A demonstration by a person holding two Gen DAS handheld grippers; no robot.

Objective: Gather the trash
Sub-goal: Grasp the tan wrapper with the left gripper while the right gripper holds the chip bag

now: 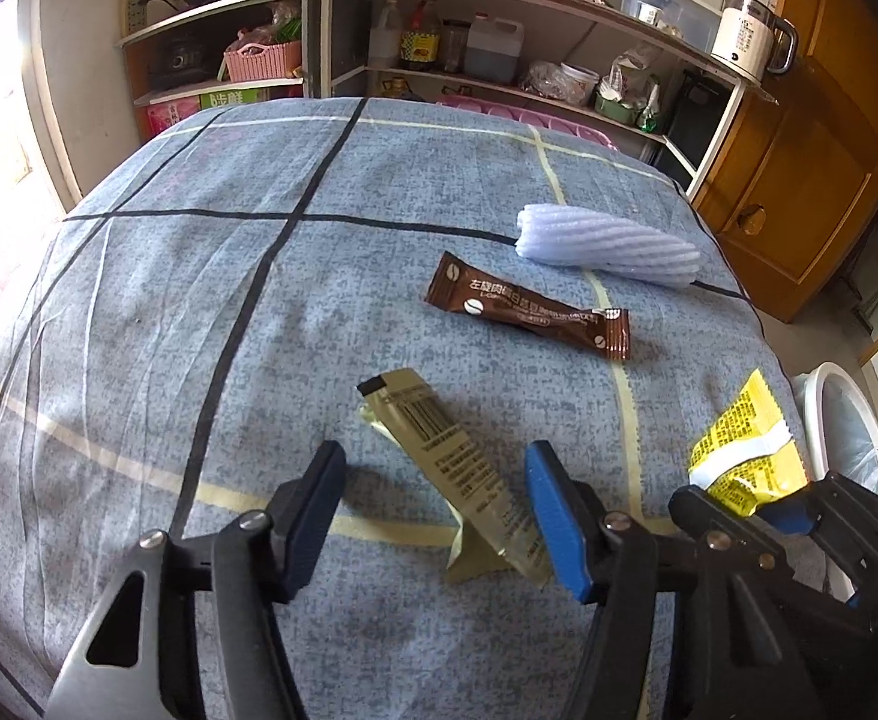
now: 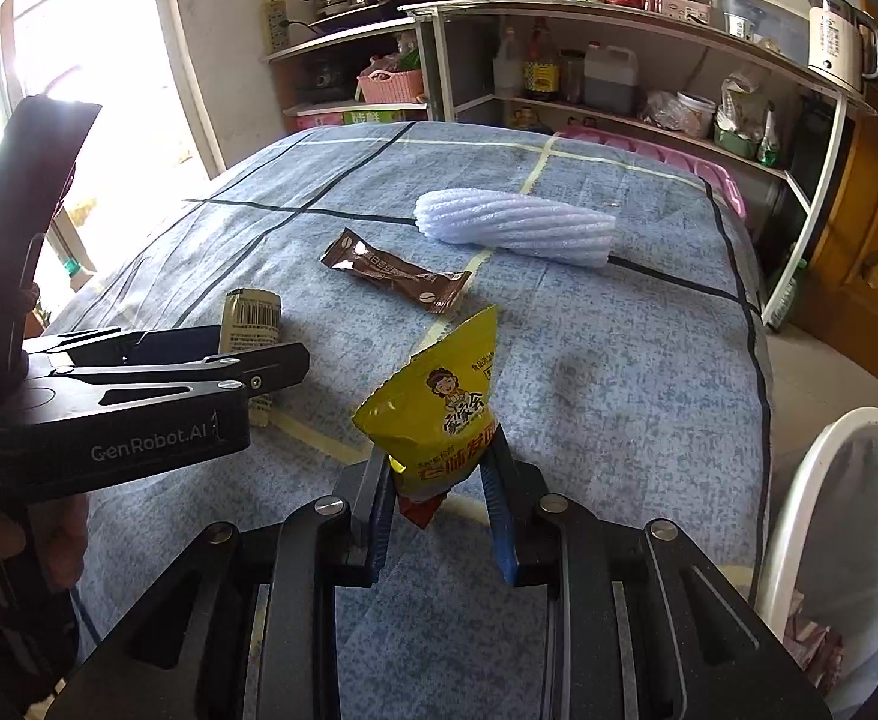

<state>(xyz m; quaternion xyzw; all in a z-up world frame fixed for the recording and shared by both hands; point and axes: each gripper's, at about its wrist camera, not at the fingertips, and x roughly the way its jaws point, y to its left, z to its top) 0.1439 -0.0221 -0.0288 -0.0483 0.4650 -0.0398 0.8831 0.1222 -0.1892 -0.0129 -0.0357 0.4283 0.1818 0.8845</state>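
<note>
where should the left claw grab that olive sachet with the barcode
Grip the olive sachet across its narrow width, near the middle. It is a long flat strip lying slantwise on the blue cloth, its near end folded and propped up a little, so a pinch from above should work. The left claw already straddles it, pads not yet touching.
</note>
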